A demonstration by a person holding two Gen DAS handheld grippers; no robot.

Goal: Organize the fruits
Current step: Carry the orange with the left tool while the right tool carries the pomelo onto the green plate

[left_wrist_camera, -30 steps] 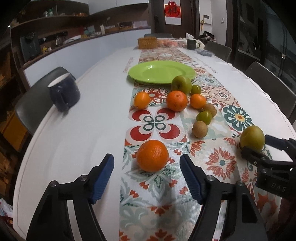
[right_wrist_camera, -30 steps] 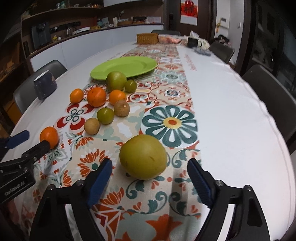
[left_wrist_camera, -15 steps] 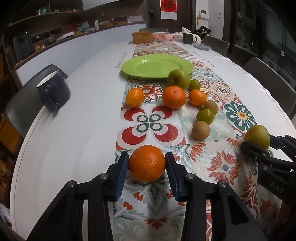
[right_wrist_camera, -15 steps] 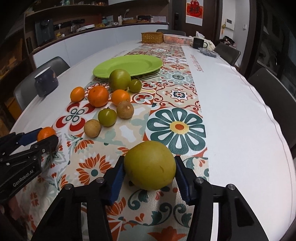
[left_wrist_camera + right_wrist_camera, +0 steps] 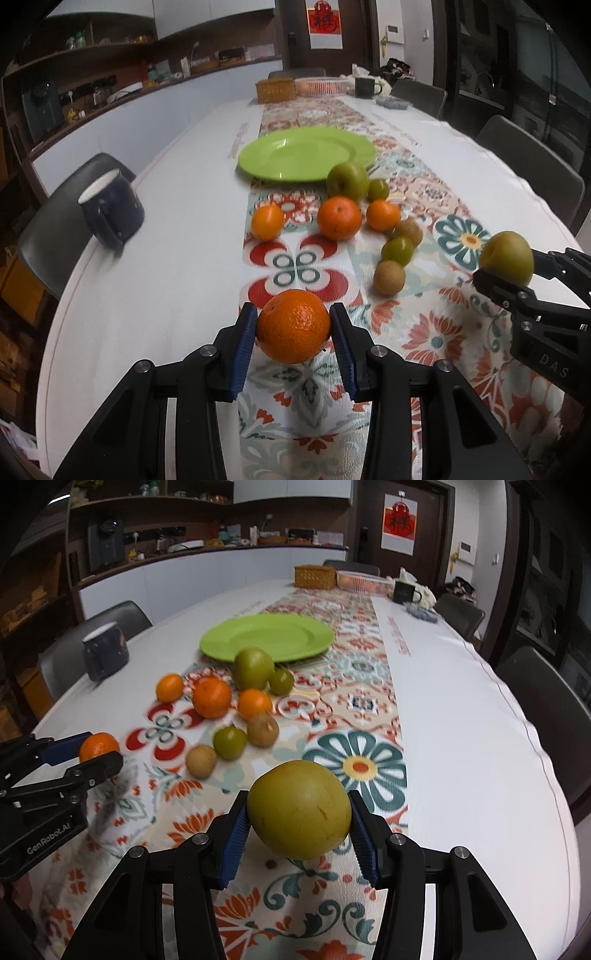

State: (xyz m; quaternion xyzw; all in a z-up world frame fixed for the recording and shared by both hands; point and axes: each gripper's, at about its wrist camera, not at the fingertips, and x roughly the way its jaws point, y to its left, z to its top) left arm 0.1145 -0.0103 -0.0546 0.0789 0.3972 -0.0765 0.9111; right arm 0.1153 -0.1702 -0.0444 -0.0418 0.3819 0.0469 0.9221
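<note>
Between my left gripper (image 5: 293,345) jaws: an orange (image 5: 293,325), above the runner (image 5: 306,417).
Between my right gripper (image 5: 297,832) jaws: a pear (image 5: 299,809).
Ahead of me: loose fruit cluster (image 5: 340,218) on the runner.
Behind the cluster: plate (image 5: 291,153).
Far left on the table (image 5: 177,229): mug (image 5: 112,210).

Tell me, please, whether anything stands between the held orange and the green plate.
Yes. Between the orange in the left gripper and the green plate lies a cluster of loose fruit, with a large green apple against the plate's near rim.
</note>
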